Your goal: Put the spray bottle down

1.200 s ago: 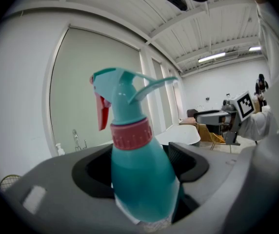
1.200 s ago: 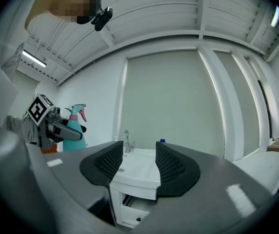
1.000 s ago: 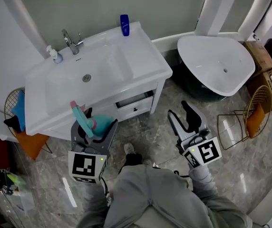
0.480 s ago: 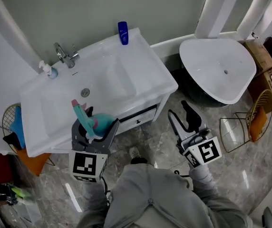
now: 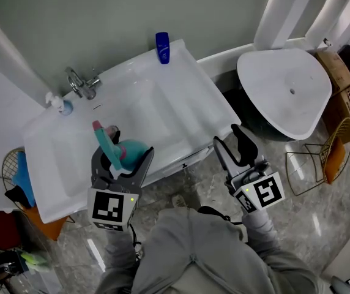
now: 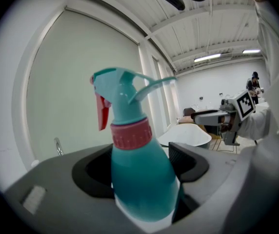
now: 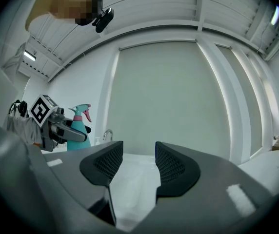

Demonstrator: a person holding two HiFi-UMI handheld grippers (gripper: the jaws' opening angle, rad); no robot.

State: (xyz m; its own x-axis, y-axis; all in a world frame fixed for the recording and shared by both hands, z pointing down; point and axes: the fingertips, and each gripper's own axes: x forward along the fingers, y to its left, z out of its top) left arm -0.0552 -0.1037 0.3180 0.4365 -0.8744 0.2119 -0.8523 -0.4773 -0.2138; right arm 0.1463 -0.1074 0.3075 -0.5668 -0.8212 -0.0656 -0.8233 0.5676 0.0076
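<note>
A teal spray bottle (image 5: 131, 150) with a pink collar and trigger stands upright in my left gripper (image 5: 121, 160), which is shut on its body. In the head view it hangs over the front part of the white vanity top (image 5: 181, 90), near the basin. The left gripper view shows the bottle (image 6: 139, 174) filling the gap of the left gripper (image 6: 142, 179), nozzle pointing left. My right gripper (image 5: 230, 143) is off to the right, over the vanity's front right corner, open and empty. In the right gripper view, that gripper (image 7: 135, 167) stands apart, with the bottle (image 7: 77, 126) far left.
A faucet (image 5: 79, 83), a small soap dispenser (image 5: 56, 103) and a blue bottle (image 5: 162, 46) stand along the back of the vanity. A white freestanding tub (image 5: 285, 84) is at the right, with cardboard boxes (image 5: 345, 97) and a wire basket (image 5: 327, 158) beyond it.
Both grippers have come forward to the vanity. The bottle in my left gripper now hangs over the vanity top rather than before its drawer front. Neither gripper's state has changed.
</note>
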